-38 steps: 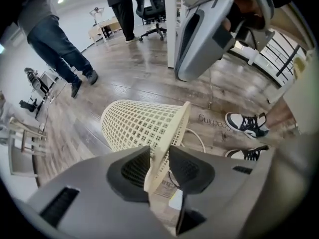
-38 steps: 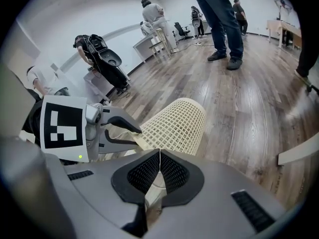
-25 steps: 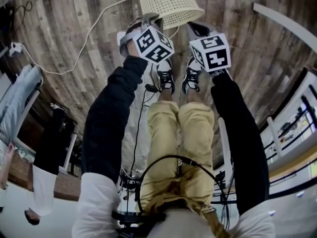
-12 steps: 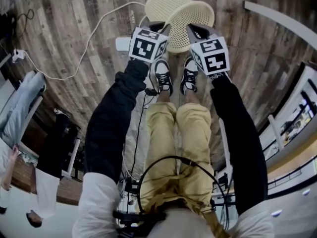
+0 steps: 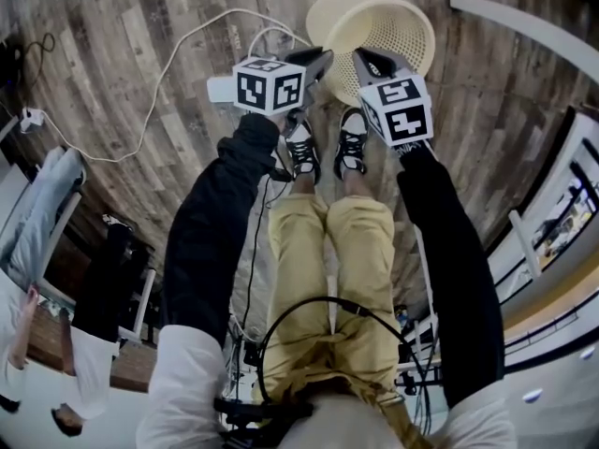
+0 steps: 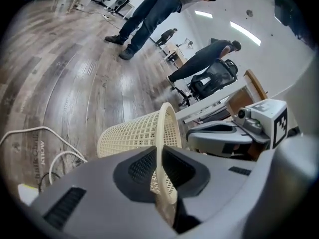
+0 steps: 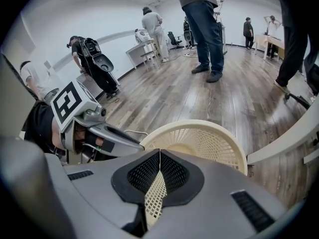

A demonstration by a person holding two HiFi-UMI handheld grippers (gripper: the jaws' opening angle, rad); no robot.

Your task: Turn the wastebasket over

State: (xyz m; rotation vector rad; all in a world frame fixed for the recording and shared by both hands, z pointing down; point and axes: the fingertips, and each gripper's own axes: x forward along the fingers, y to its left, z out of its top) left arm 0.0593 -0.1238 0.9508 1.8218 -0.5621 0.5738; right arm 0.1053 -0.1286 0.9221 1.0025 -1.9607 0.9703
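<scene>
A cream mesh wastebasket hangs tilted above the wood floor, just past the person's shoes, with its open mouth showing in the head view. My left gripper is shut on its rim, which runs edge-on between the pads. My right gripper is shut on the mesh wall at the rim's other side. The left gripper view shows the wastebasket lying on its side, with the right gripper beside it. In the right gripper view I look into the wastebasket, with the left gripper to its left.
A white cable loops over the floor to a white adapter left of the grippers. The person's shoes stand right below the basket. A white curved desk edge runs at the right. People and an office chair stand farther off.
The basket has tipped over between the grippers, so its mouth now shows. The left gripper has rolled and both hands have shifted right and up.
</scene>
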